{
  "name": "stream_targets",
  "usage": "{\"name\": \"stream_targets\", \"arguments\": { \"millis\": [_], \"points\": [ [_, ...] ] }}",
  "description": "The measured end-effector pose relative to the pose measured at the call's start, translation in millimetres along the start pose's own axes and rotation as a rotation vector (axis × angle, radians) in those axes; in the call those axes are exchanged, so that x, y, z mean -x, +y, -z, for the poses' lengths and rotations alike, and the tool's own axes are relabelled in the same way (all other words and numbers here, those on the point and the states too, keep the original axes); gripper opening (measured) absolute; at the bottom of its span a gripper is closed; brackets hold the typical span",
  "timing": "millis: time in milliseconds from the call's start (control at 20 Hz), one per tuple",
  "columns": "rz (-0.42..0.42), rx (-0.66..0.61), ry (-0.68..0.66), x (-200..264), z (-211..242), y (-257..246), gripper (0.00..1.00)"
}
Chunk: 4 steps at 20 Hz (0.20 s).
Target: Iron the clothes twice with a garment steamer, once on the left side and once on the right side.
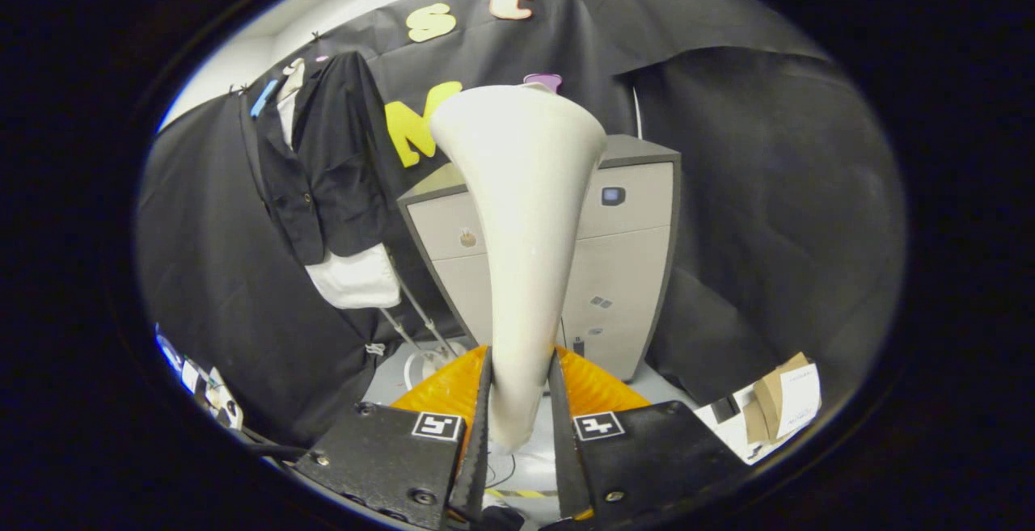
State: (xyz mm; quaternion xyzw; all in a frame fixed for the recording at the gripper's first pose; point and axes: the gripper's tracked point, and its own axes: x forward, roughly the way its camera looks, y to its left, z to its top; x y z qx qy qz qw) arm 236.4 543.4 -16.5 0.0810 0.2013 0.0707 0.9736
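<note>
The gripper [519, 402] is clamping the garment steamer [521, 216] by its narrow handle. It could be slipping or twisting there, and the hanging black jacket [323, 159] is well off to one side.

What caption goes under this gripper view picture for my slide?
The tool grips the white steamer head, with the dark jacket hanging off to one side beyond it.

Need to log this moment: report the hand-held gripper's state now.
Hand-held gripper: shut on the steamer head, both fingers pressing its narrow handle end.
</note>
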Motion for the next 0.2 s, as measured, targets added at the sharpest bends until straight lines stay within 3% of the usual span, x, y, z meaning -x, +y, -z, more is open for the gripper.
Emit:
{"name": "stream_targets", "arguments": {
  "millis": [200],
  "points": [
    [0.005, -0.024, 0.008, 6.0, -1.2, -1.6, 0.37]
  ]
}}
